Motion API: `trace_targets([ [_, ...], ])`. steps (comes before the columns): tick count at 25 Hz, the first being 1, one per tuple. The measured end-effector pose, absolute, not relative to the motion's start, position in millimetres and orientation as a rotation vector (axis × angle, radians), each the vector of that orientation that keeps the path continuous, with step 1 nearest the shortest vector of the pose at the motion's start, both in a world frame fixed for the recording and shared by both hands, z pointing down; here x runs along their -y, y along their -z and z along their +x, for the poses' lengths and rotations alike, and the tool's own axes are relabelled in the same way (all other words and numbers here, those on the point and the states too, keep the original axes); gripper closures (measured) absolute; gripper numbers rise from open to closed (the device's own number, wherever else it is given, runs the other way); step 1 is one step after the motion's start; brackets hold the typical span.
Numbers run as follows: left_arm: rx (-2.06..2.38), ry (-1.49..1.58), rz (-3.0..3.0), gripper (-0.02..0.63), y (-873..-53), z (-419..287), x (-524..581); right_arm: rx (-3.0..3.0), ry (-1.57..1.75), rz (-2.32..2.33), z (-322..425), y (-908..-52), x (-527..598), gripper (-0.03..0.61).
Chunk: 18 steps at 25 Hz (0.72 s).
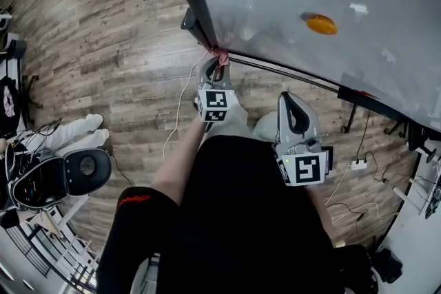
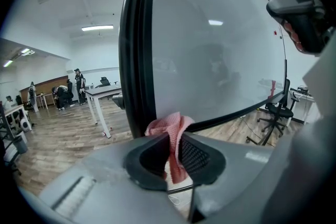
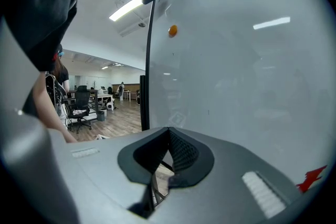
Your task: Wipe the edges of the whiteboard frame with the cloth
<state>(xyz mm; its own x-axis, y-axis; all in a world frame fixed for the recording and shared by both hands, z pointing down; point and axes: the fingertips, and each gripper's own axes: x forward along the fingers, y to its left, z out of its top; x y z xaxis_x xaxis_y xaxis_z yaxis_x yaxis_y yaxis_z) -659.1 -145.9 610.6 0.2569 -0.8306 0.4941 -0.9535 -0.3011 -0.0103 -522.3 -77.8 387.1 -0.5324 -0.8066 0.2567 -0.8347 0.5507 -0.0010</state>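
Our left claw (image 2: 174,140) is pinched on the cloth (image 2: 165,124) at the frame (image 2: 134,60) corner (right claw (image 3: 168,136) closed, empty), so we'd press steadily along the edge.

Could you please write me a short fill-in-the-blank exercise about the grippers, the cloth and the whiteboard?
The left gripper is shut on a ____ cloth.
The cloth sits at a corner of the ____ frame of the whiteboard.
The right gripper is shut and holds ____.
A small ____ magnet sticks to the whiteboard.
Missing words: pink; black; nothing; orange.
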Motion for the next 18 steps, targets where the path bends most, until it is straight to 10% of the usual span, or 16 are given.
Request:
trace_targets([
  [18,1.715,-0.628,2.197,0.572,-607,-656,149,2.533,-0.188,1.440,-487,-386,68,0.577],
])
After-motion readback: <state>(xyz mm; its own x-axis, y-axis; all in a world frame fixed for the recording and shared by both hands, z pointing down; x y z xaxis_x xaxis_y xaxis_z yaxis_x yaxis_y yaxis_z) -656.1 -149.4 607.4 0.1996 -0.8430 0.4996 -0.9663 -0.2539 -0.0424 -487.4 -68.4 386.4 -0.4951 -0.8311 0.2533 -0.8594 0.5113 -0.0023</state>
